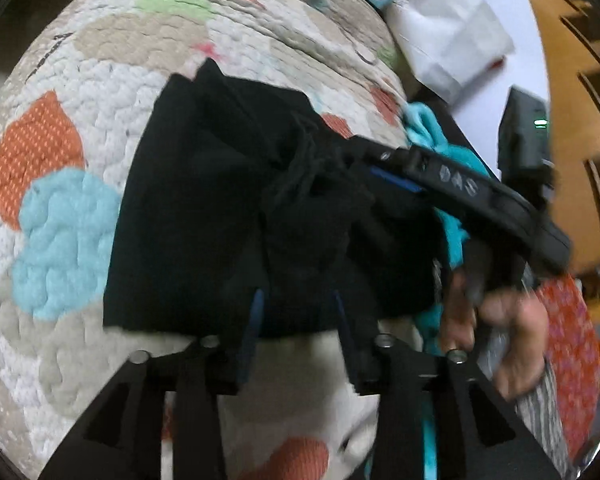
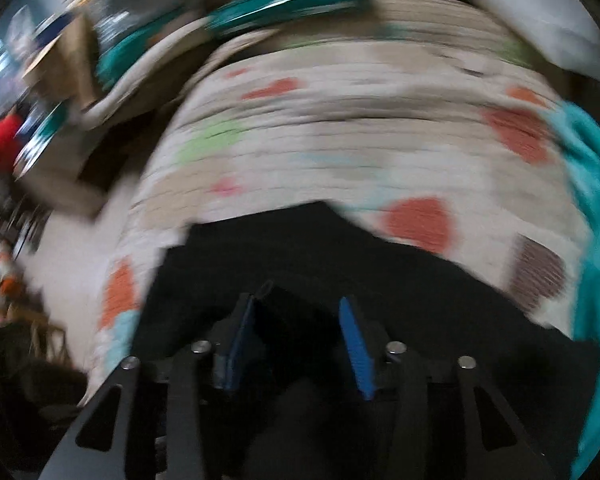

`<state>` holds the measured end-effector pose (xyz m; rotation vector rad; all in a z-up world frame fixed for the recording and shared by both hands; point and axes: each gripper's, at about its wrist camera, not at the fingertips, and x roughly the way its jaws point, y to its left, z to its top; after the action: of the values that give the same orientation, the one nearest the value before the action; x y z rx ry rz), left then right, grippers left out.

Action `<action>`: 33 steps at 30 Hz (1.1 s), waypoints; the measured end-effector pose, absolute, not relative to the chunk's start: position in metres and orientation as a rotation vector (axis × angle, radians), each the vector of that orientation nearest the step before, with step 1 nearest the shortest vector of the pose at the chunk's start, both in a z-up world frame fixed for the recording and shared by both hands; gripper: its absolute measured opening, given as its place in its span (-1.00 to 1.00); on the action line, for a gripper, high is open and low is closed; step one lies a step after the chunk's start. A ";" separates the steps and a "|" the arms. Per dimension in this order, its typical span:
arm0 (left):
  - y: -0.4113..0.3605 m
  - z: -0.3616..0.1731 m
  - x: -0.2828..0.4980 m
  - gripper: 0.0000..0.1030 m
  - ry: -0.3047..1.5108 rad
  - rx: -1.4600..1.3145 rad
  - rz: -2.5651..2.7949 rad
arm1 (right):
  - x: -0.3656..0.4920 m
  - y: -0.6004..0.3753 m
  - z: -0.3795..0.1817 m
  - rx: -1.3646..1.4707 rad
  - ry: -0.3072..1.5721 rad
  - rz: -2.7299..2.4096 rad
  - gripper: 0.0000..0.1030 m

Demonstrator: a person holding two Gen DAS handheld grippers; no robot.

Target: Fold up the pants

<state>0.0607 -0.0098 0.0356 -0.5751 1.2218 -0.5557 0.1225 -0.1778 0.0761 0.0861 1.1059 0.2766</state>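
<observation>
Quilted bedding [image 1: 80,92] carried the black pants [image 1: 220,208], already folded into a compact block near its right edge; folding looked mostly done. Left gripper [image 1: 298,320] stood apart at the bundle's near hem; right gripper [image 2: 300,332] hung apart over the cloth, so perhaps one last fold remained.

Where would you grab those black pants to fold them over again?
Probably the black pants by the flat near hem edge, coming in low from the near side: it lies straight and free on the quilt, unlike the bunched drawstring area.
</observation>
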 end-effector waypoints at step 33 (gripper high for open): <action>0.034 0.002 0.093 -0.77 1.135 -0.551 -0.392 | 0.170 -0.013 0.035 -0.338 1.333 0.475 -0.41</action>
<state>0.0929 0.0342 0.0021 -0.5513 1.1352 -0.3917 0.1703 -0.0133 0.0348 -0.3376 1.3329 0.4748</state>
